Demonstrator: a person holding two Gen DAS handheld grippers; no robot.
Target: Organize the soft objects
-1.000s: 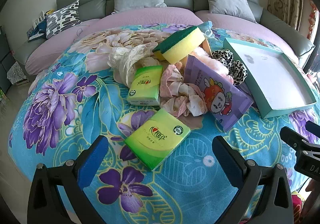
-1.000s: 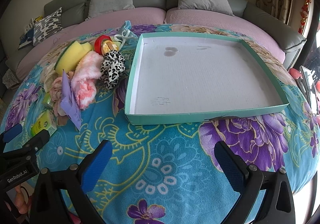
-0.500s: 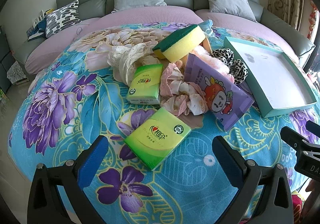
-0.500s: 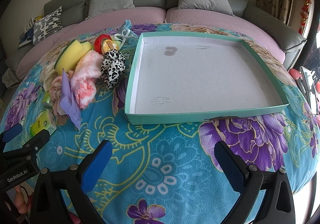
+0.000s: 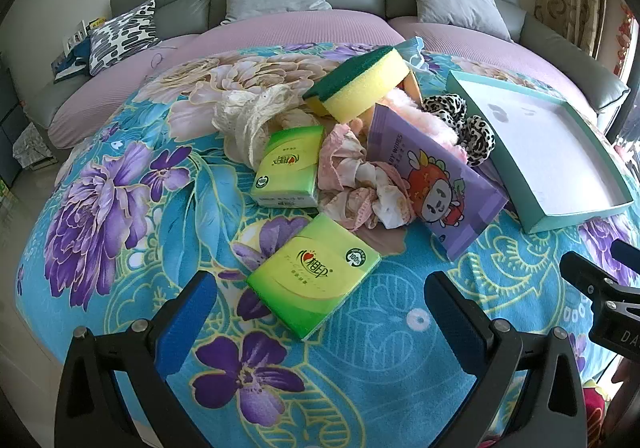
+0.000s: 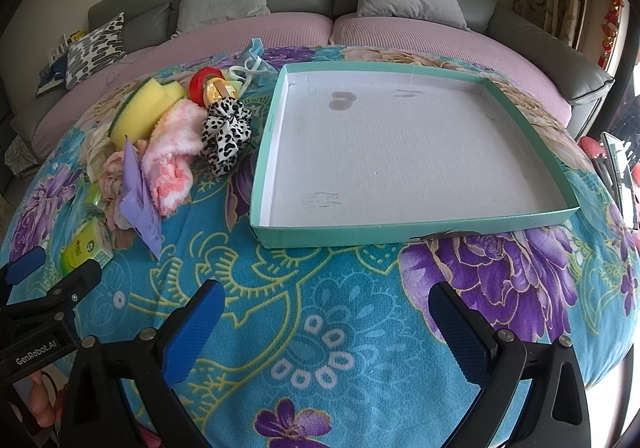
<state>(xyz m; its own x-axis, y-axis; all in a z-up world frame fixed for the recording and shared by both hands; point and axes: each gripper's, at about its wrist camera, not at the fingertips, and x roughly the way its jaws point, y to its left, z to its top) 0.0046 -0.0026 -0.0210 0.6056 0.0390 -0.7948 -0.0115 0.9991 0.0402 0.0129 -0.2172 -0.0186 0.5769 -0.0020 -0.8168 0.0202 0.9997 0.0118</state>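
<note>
Just ahead of my left hand-held gripper [image 5: 320,312], between its wide-spread blue pads, a glossy green tissue pack [image 5: 314,274] lies flat on the flowered blanket [image 5: 120,207]; the jaws hold nothing. Beyond it sits the heap of soft things: a second green tissue pack [image 5: 288,167], a crumpled pink lace cloth [image 5: 360,183], a slick purple wipes packet [image 5: 432,183] leaning on fluffy pink fabric [image 5: 416,115], a thick yellow sponge [image 5: 360,83] with a green scouring face on top, cream netting [image 5: 248,123], and a leopard-print scrunchie [image 5: 472,131] off to the right.

My right hand-held gripper [image 6: 326,322] is just as wide open and empty, hovering over bare blanket. Straight ahead of it lies the shallow square teal tray [image 6: 412,236], white and ribbed inside, with a faint stain. The soft heap is off to its left, just beside the tray.
</note>
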